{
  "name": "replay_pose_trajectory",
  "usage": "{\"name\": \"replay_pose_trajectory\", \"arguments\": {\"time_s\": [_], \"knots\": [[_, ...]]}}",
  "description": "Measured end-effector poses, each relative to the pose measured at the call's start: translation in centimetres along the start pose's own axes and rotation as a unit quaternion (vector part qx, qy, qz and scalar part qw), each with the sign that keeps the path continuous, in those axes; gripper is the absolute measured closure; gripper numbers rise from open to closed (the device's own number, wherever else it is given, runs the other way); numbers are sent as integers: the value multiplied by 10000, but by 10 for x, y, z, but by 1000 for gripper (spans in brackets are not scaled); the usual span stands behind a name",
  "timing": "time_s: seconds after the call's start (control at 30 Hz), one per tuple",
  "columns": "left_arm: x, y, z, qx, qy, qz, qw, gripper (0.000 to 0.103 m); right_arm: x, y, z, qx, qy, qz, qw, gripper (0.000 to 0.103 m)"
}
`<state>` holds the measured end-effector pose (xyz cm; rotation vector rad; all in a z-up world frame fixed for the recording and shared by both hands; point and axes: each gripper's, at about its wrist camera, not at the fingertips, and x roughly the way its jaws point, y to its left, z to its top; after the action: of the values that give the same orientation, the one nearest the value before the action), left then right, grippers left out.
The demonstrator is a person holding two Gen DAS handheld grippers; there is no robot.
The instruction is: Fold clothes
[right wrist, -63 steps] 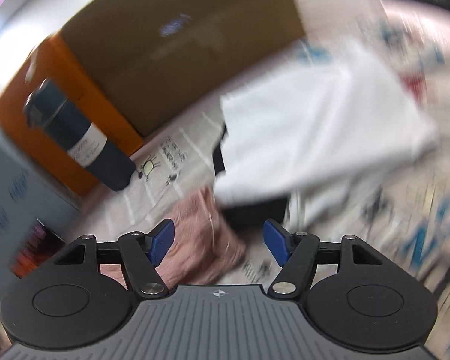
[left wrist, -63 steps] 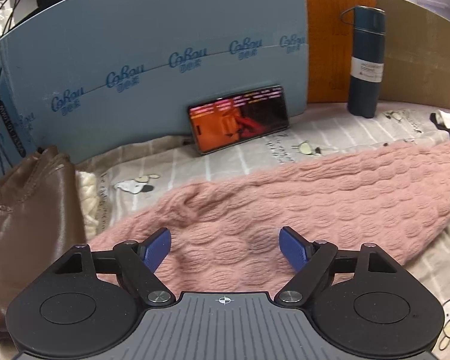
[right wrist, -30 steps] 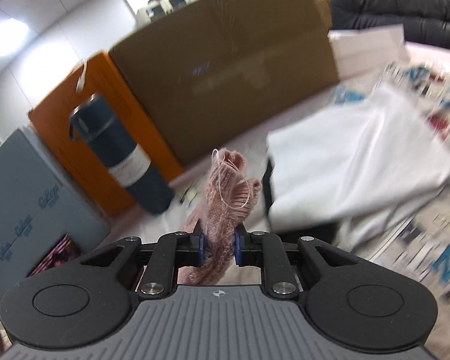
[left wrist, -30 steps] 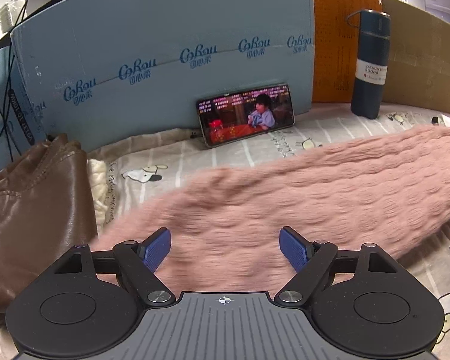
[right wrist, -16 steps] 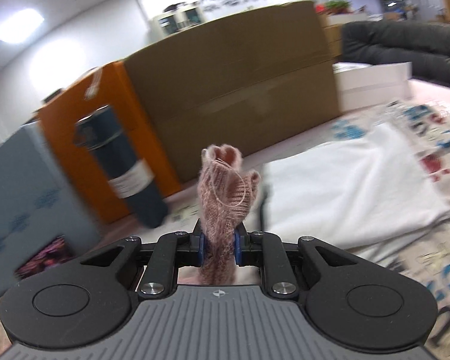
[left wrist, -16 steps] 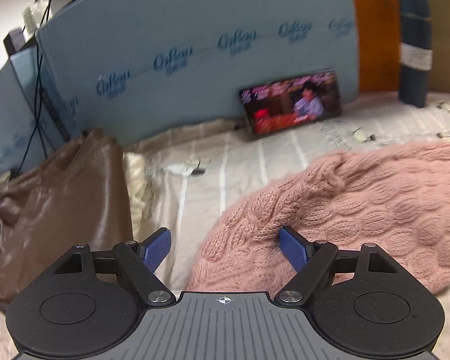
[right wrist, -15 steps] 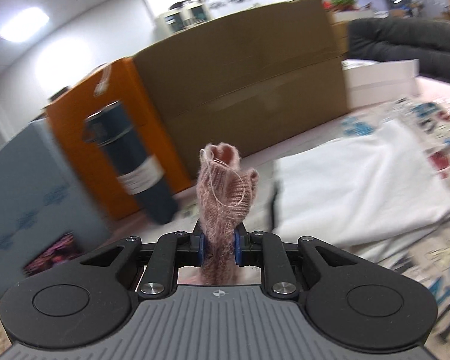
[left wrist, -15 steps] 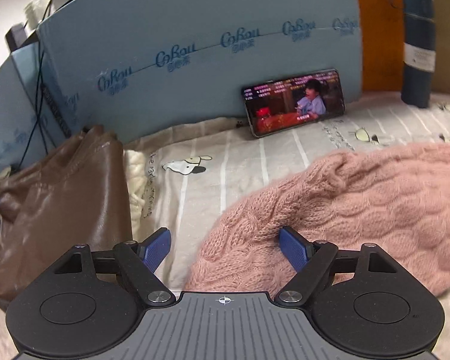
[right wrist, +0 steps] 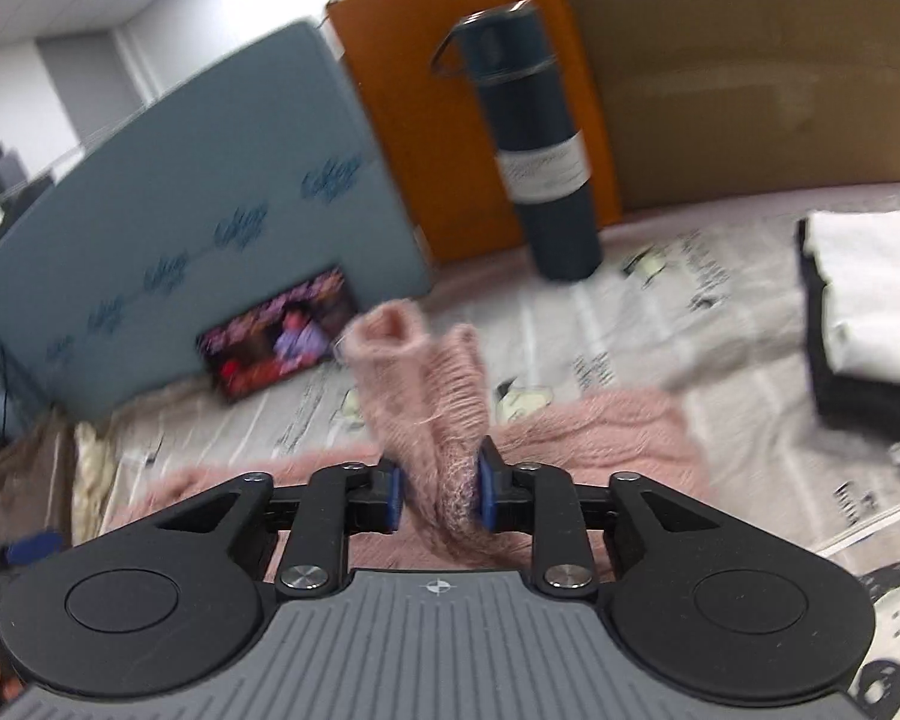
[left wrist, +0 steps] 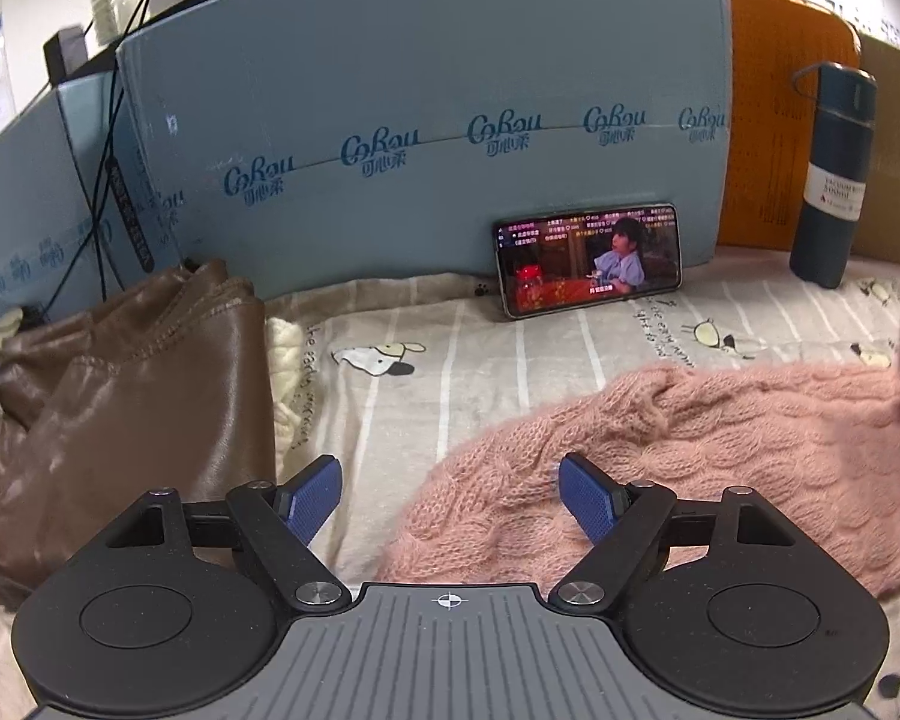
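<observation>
A pink knitted sweater (left wrist: 690, 456) lies on the patterned bedsheet (left wrist: 480, 360), spread to the right. My left gripper (left wrist: 447, 495) is open and empty, low over the sweater's left edge; its right fingertip is over the knit. My right gripper (right wrist: 438, 489) is shut on a bunched pink sleeve (right wrist: 420, 384) of the sweater, which stands up from the jaws above the rest of the sweater (right wrist: 600, 426).
A brown leather garment (left wrist: 120, 396) lies at the left. A phone (left wrist: 588, 258) leans on a blue foam board (left wrist: 420, 120). A dark flask (left wrist: 831, 174) stands by an orange board. Folded white and black clothes (right wrist: 864, 312) lie at the right.
My right gripper has carried the held sleeve leftward and turned toward the phone and blue board. The left gripper stays open over the sweater's left edge; the sweater lies slightly flatter.
</observation>
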<state>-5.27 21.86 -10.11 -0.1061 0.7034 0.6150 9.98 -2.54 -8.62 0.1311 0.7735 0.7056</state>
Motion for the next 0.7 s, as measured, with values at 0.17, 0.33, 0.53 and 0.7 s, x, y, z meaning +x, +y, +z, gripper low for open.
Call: {"name": "replay_pose_trajectory", "arguments": {"time_s": [0.17, 0.33, 0.53, 0.7], "knots": [[-2, -3, 1, -96, -1, -138, 9999, 21, -9, 14, -7, -355, -26, 234, 9991, 34], [-1, -5, 0, -108, 15, -148, 9998, 21, -17, 25, -13, -609, -5, 428, 9972, 25], [-1, -5, 0, -104, 41, -148, 9998, 20, -5, 21, -20, -292, 502, 720, 9957, 25], [0, -3, 1, -115, 82, -98, 9999, 20, 17, 29, -30, -267, 1179, 870, 9888, 25]]}}
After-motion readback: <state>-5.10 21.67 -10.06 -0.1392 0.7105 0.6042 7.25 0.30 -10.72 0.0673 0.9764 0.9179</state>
